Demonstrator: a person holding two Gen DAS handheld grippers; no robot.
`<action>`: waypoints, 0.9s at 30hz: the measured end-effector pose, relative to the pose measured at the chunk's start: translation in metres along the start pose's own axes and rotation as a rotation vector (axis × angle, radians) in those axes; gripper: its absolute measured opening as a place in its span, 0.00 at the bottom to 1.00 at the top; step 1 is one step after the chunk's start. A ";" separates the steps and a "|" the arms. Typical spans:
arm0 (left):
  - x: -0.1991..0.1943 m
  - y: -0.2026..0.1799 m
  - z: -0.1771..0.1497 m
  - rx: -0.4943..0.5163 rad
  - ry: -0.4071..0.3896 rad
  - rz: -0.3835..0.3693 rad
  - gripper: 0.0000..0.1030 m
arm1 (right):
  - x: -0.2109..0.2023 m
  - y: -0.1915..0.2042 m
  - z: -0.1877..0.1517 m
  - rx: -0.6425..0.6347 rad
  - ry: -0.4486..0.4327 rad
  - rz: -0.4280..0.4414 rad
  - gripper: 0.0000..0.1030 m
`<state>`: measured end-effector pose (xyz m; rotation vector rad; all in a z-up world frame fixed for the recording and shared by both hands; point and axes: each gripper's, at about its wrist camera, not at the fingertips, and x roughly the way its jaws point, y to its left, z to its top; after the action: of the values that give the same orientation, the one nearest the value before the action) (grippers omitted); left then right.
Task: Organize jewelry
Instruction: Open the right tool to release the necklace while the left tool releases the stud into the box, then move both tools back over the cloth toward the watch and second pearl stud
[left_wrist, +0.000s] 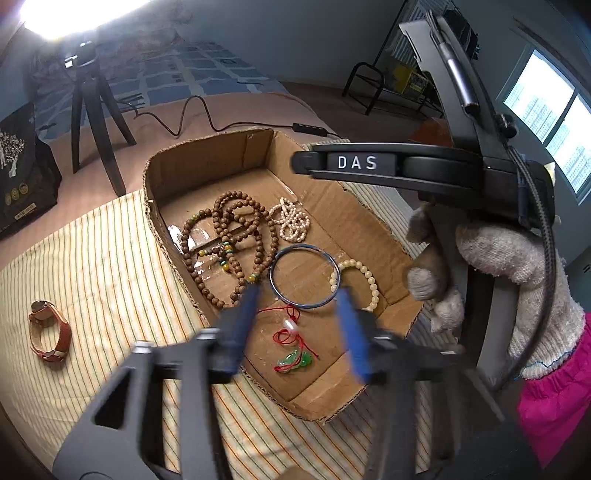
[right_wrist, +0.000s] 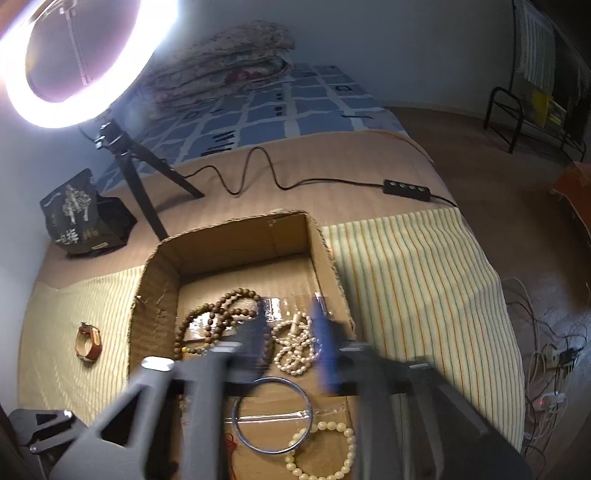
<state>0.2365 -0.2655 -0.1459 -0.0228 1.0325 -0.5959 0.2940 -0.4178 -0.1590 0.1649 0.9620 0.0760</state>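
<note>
Most of the jewelry is already lying inside the cardboard box (left_wrist: 207, 173): the brown wooden bead strand (left_wrist: 236, 236), the white pearl strand (left_wrist: 290, 221), the blue bangle (left_wrist: 303, 276), the cream bead bracelet (left_wrist: 364, 282) and the red-corded green pendant (left_wrist: 295, 360) are all resting on its floor, loosely side by side rather than sorted. One piece is remaining outside, by the look of it: the brown leather watch (left_wrist: 50, 330) is sitting on the striped cloth (left_wrist: 103, 258) on the bed, well apart from the box (to its left).

The left tongs (left_wrist: 299, 295) are hovering over the bangle with their blue tips apart, gripping nothing. The right tongs (right_wrist: 291, 314) are poised above the pearl strand, also spread and empty. Fetching the watch appears to be what is left.
</note>
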 end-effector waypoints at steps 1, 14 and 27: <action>-0.001 0.000 0.000 -0.004 -0.002 0.012 0.59 | -0.001 -0.002 -0.001 0.010 -0.005 0.006 0.61; -0.013 -0.001 -0.006 0.019 -0.012 0.033 0.60 | -0.013 -0.003 -0.003 0.045 -0.006 -0.033 0.63; -0.063 0.021 -0.021 0.023 -0.059 0.090 0.60 | -0.055 0.023 -0.015 -0.026 -0.065 -0.036 0.63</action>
<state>0.2060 -0.2128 -0.1127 0.0261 0.9637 -0.5224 0.2510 -0.4010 -0.1190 0.1250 0.8983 0.0501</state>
